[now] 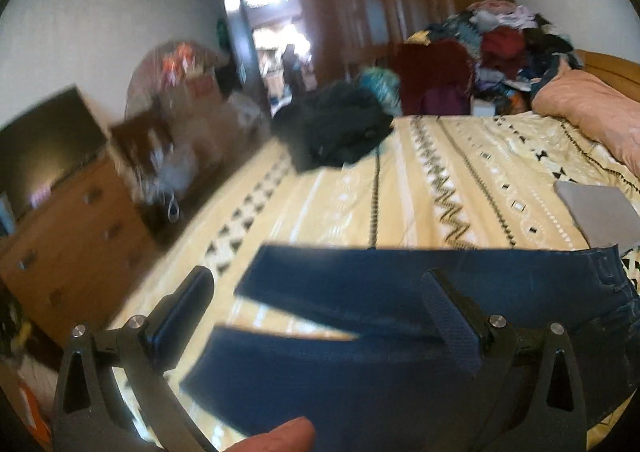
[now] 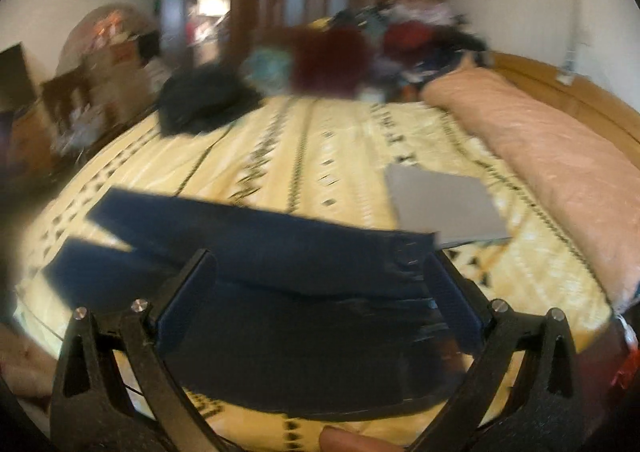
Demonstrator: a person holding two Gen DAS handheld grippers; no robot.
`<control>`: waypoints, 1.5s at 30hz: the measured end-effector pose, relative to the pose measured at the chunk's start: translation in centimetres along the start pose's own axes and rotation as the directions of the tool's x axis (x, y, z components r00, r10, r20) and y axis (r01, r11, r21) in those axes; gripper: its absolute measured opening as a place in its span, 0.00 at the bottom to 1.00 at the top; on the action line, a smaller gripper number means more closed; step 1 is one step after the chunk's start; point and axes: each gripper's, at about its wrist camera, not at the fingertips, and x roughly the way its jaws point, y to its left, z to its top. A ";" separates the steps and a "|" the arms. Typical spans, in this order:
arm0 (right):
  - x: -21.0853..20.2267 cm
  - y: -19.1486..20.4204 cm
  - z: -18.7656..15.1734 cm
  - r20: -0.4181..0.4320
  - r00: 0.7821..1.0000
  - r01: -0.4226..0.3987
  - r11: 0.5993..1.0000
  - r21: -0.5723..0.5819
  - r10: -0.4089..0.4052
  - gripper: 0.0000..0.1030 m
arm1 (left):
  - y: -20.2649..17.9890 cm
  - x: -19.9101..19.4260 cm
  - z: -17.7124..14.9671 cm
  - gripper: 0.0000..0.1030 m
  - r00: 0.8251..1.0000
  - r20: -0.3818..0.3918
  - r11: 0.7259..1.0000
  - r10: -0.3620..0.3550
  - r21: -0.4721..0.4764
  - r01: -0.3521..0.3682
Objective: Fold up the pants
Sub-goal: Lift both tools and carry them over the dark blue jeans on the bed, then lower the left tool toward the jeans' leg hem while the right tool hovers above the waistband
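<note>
2 grippers hovered over blue pants (image 1: 360, 332) spread flat on the patterned bed (image 1: 400, 192); left gripper (image 1: 320, 316) and right gripper (image 2: 320, 292) both spread wide, holding nothing.

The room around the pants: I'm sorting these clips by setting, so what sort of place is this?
Most likely a home bedroom. The blue pants lie on a bed with a patterned cover, a pink pillow lies by the wooden headboard, and a dresser stands alongside.
</note>
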 end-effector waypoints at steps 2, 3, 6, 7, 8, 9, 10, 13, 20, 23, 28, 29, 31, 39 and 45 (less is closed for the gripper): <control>1.3 1.5 -0.4 -0.037 0.999 -0.023 1.000 -0.013 0.023 1.00 | -0.4 0.6 -1.0 1.00 0.999 -0.048 1.000 0.002 -0.008 -0.003; 1.7 2.1 -0.3 -0.049 0.999 -0.025 1.000 -0.014 0.025 1.00 | 1.0 0.6 -1.6 1.00 0.997 -0.073 1.000 0.001 -0.019 -0.003; 1.9 4.1 -0.5 -0.071 0.997 -0.015 0.999 -0.030 0.013 1.00 | -1.2 3.4 -2.9 1.00 0.992 -0.127 0.999 -0.022 -0.039 0.018; 2.0 4.5 -0.6 -0.079 0.997 -0.013 0.999 -0.033 0.010 1.00 | -1.0 3.8 -3.3 1.00 0.991 -0.135 0.999 -0.025 -0.051 0.018; 1.7 5.4 -0.5 -0.083 0.997 -0.005 0.999 -0.031 0.002 1.00 | -1.0 4.4 -3.5 1.00 0.989 -0.143 0.998 -0.032 -0.063 0.023; 1.8 5.6 -0.5 -0.089 0.996 -0.001 1.000 -0.030 -0.001 1.00 | -0.6 4.6 -3.8 1.00 0.988 -0.150 0.996 -0.042 -0.078 0.031; 2.0 5.9 -0.5 -0.092 0.996 -0.005 0.999 -0.033 0.002 1.00 | -0.5 5.1 -4.0 1.00 0.987 -0.155 0.996 -0.047 -0.088 0.034; 2.3 6.2 -0.5 -0.098 0.995 0.010 0.999 -0.035 -0.013 1.00 | -0.3 5.4 -4.3 1.00 0.985 -0.159 0.993 -0.072 -0.107 0.056; 2.2 6.6 -0.5 -0.095 0.995 0.028 0.999 -0.040 -0.031 1.00 | -0.6 5.8 -4.3 1.00 0.983 -0.159 0.990 -0.094 -0.116 0.076; 2.2 6.9 -0.5 -0.088 0.995 0.033 0.998 -0.057 -0.038 1.00 | -0.8 5.8 -4.3 1.00 0.983 -0.153 0.991 -0.102 -0.105 0.087; 2.1 5.7 -0.4 -0.076 0.995 0.060 0.995 -0.084 -0.066 1.00 | 2.6 6.9 -3.4 1.00 0.987 -0.107 0.988 -0.119 -0.108 0.107; 2.0 5.4 -0.3 -0.069 0.995 0.068 0.994 -0.091 -0.074 1.00 | 4.1 7.3 -2.8 1.00 0.991 -0.082 0.990 -0.102 -0.106 0.093; 1.8 4.8 -0.1 -0.062 0.995 0.077 0.991 -0.106 -0.084 1.00 | 7.6 8.3 -1.1 1.00 0.997 -0.034 0.991 -0.075 -0.111 0.071; 4.6 5.9 1.9 -0.060 0.998 0.025 0.992 -0.122 -0.032 1.00 | 18.0 16.3 7.1 1.00 0.982 0.049 0.978 -0.184 -0.089 0.188; 10.6 8.9 0.3 -0.165 0.986 -0.031 0.978 -0.206 -0.004 1.00 | 16.8 29.5 4.8 1.00 0.932 -0.158 0.939 -0.325 -0.166 0.300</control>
